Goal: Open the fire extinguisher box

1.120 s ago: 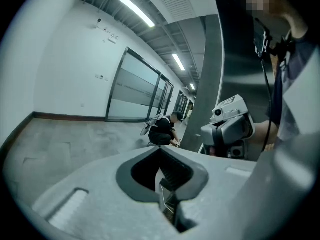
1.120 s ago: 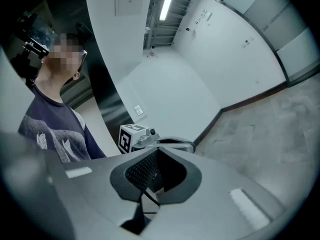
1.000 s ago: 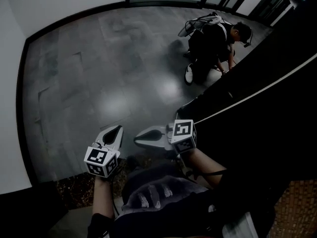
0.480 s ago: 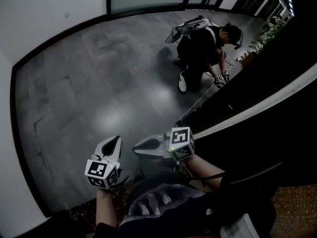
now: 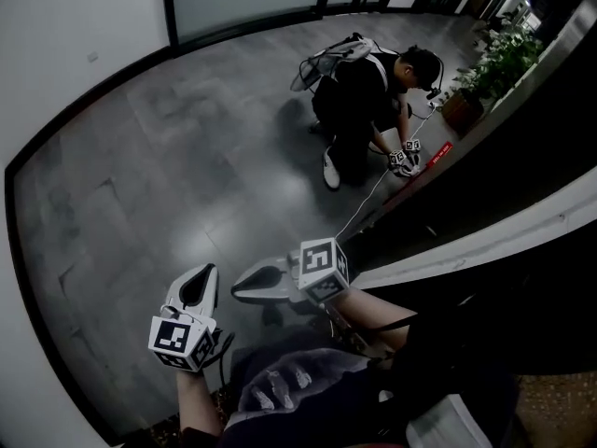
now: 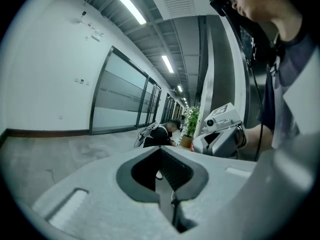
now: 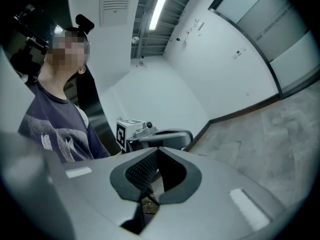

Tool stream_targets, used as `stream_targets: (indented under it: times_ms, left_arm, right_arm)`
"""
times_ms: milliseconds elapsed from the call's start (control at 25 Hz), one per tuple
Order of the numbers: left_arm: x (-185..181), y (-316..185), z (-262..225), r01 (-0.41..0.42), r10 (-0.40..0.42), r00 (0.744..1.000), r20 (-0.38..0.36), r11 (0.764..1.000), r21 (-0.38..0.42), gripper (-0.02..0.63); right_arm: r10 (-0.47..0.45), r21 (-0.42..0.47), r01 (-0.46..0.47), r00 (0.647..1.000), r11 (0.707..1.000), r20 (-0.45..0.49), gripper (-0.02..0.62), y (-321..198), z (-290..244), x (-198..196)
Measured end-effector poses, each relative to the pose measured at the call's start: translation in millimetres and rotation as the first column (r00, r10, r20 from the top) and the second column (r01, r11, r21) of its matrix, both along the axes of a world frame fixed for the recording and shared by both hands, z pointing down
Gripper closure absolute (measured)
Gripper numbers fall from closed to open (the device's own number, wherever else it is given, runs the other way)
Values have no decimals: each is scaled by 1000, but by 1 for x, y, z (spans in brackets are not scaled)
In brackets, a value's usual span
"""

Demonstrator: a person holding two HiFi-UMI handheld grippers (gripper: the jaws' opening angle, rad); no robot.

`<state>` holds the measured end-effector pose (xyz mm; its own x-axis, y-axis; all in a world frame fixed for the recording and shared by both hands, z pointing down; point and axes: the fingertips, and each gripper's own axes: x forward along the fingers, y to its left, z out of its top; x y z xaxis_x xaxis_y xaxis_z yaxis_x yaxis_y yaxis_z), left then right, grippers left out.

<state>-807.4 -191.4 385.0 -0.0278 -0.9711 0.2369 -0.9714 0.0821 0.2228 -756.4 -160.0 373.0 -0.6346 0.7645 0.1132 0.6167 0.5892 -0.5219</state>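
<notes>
I cannot make out a fire extinguisher box in any view. My left gripper [image 5: 205, 271] is held low over the grey floor with its jaws shut and nothing between them; its own view shows the closed jaws [image 6: 160, 149]. My right gripper [image 5: 237, 293] hangs just to its right, pointing left across the floor, also shut and empty [image 7: 159, 149]. Each gripper shows in the other's view: the right gripper [image 6: 220, 134], the left gripper [image 7: 155, 134]. A small red strip [image 5: 437, 152] lies low against the dark wall ahead.
A person [image 5: 368, 91] crouches ahead on the grey tiled floor [image 5: 187, 157], holding another pair of grippers [image 5: 403, 160]. A dark wall with a pale band [image 5: 485, 241] runs along the right. A potted plant [image 5: 490, 68] stands beyond. White walls and glass panels line the left.
The view has travelled along the corridor: the crouching person and the dark wall have slid down and left, and the plant has come into sight. Both grippers stay shut and side by side.
</notes>
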Motion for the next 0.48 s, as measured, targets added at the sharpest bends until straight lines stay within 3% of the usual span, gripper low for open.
stream_targets:
  times_ms: [320, 480]
  left_arm:
    - [-28, -17, 1, -68, 68, 998, 10, 998, 4, 603]
    - [-64, -8, -9, -105, 104, 994, 25, 994, 23, 603]
  right_arm:
    - [42, 26, -42, 999, 999, -1, 595, -16, -3, -31]
    - [86, 43, -87, 996, 995, 12, 595, -4, -8, -66]
